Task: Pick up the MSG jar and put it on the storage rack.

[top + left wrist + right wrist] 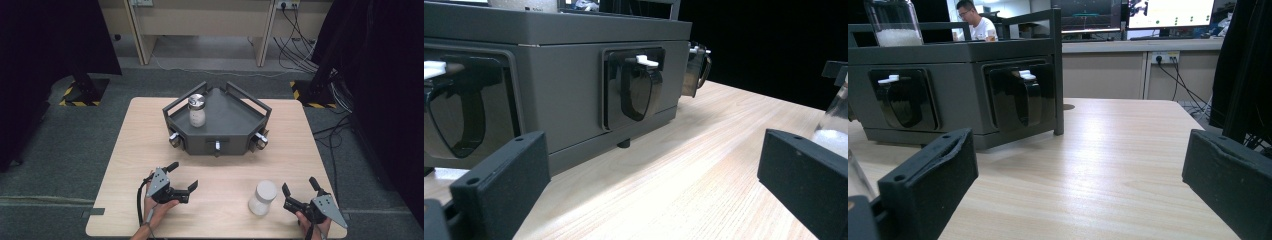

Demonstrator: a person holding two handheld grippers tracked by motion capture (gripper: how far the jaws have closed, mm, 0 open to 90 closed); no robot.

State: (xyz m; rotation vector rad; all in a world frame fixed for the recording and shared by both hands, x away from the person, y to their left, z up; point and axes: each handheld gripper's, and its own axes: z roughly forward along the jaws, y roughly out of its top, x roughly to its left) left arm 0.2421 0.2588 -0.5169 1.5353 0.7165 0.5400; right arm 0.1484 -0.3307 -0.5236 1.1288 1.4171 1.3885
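High view: white-lidded jar (262,198) stands upright on the table (220,210), near edge, at about 5 o'clock from the table's middle. It sits just beside my right hand-held gripper (300,190), at that gripper's 9 o'clock, not touching. Clear wall, white grains inside, part full. I judge it light to middling, stiff, smooth and likely slippery, breakable if it is glass. Best hold: across the body below the lid, jaws level.

Right hand-held gripper: jaws spread wide, holding nothing. Left hand-held gripper (182,176): likewise wide open and empty, at 7 o'clock, well apart from the jar.

Count: two jars. The second, a metal-lidded jar (196,110), stands on the grey tray stand (235,117) at 12 o'clock. One stand, three latched drawer fronts seen on its near faces. Two grippers.
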